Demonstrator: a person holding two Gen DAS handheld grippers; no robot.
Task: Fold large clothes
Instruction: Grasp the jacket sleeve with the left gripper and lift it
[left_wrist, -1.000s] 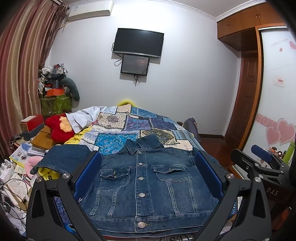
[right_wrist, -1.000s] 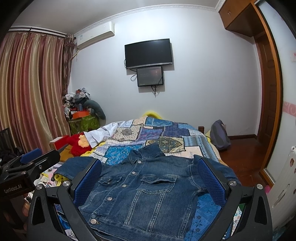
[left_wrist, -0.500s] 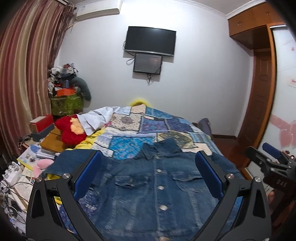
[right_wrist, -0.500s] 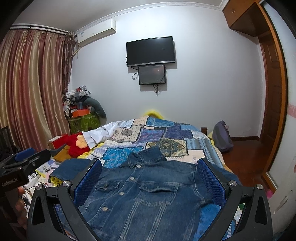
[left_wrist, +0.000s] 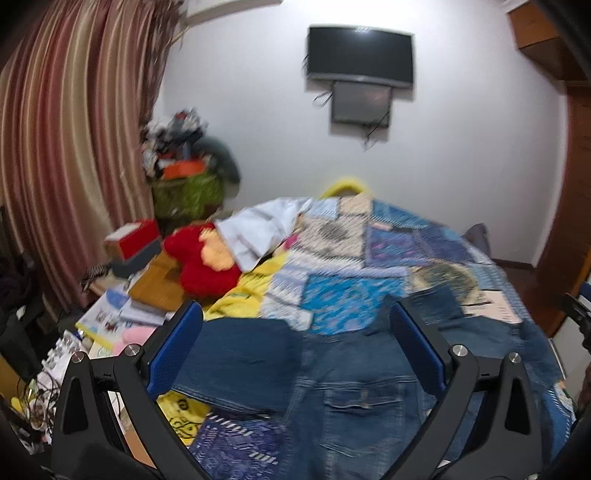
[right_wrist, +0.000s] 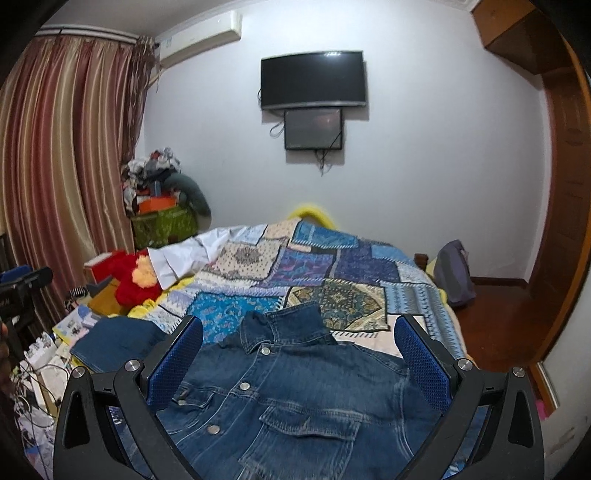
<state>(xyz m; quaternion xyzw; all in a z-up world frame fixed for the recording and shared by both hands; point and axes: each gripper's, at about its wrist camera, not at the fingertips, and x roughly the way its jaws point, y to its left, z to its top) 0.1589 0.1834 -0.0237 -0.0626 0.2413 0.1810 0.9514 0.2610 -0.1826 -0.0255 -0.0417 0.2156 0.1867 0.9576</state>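
Left claw (left_wrist: 295, 354) swung leftward, denim jacket (right_wrist: 295, 398) flat, buttoned

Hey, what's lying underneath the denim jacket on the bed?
The denim jacket lies on a patchwork quilt, with yellow fabric showing beside its sleeve. Whatever lies directly beneath is covered.

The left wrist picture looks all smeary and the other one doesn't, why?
Left wrist view: everything beyond the gripper is motion-blurred, the denim jacket and the quilt smeared, while the blue fingers stay crisp, so the camera was probably moving. Right wrist view: sharp, with the jacket's buttons clear. Both views: the fisheye lens bends the walls and darkens the corners.
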